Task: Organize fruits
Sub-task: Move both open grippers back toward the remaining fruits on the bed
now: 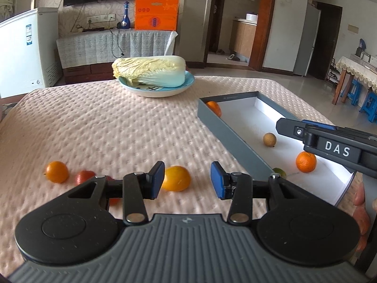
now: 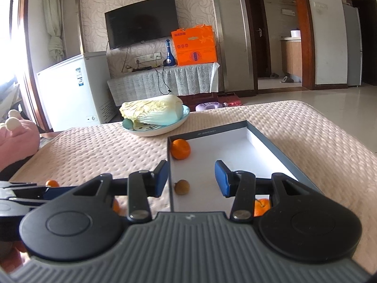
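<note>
Lining up on the next fruit, the left gripper [image 1: 187, 180] hangs over the quilted tabletop [image 1: 106, 127] with its fingers [image 1: 157, 179] partly apart and nothing between them. Just beyond its tips lies a yellow-orange fruit [image 1: 177, 178], a little left of the centre line. Further left sit a small orange [image 1: 57, 172] and a reddish fruit [image 1: 83, 176], half hidden behind the gripper's own frame.

Over on the right, the grey box [image 1: 226, 129] with the white floor already holds a share: an orange in the far corner [image 2: 180, 149], a small brown fruit [image 2: 182, 187] in the middle, and another orange [image 1: 306, 162] near the front end. A greenish fruit [image 1: 279, 172] peeks out beside the box's near wall; which side of that wall it lies on cannot be told. The right gripper [image 2: 191, 179] hovers above the box, fingers partly apart and empty, the brown fruit showing on the floor below the gap.

So the sorting looks partway done, with the pick of the yellow-orange fruit as the step in hand. The next move probably calls for the left gripper to nudge forward and down, shift slightly left to straddle the fruit, then squeeze gently, since a round fruit could roll off on the soft cloth. The cabbage [image 1: 148, 70] on its plate [image 1: 188, 83] sits well apart.
</note>
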### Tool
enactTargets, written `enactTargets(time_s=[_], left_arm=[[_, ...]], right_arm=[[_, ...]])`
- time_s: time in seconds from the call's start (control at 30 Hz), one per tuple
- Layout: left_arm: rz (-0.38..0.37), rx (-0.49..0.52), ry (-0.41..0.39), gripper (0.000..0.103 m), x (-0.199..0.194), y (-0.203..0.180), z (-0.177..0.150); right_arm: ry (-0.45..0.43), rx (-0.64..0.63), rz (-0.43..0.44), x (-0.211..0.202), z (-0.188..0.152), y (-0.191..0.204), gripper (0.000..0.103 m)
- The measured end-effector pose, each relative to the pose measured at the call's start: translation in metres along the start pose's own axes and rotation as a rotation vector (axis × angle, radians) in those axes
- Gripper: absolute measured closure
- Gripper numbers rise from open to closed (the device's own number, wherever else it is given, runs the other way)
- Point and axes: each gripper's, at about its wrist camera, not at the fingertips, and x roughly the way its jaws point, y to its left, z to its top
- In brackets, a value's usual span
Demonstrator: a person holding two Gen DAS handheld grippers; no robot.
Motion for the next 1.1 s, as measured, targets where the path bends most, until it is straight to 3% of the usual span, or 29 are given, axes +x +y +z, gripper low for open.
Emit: enactTargets(time_s=[0.6, 1.1], left_arm=[[0.050, -0.013, -0.001, 0.054, -0.019, 0.025, -0.012], [0.098, -0.044, -0.001, 0.054, -0.025, 0.055, -0.018]], right_arm=[[0.019, -0.037, 0.071, -0.003, -0.006, 0.030, 0.057], [0.055, -0.105, 0.181, -0.004, -0.014, 0.055, 0.057]])
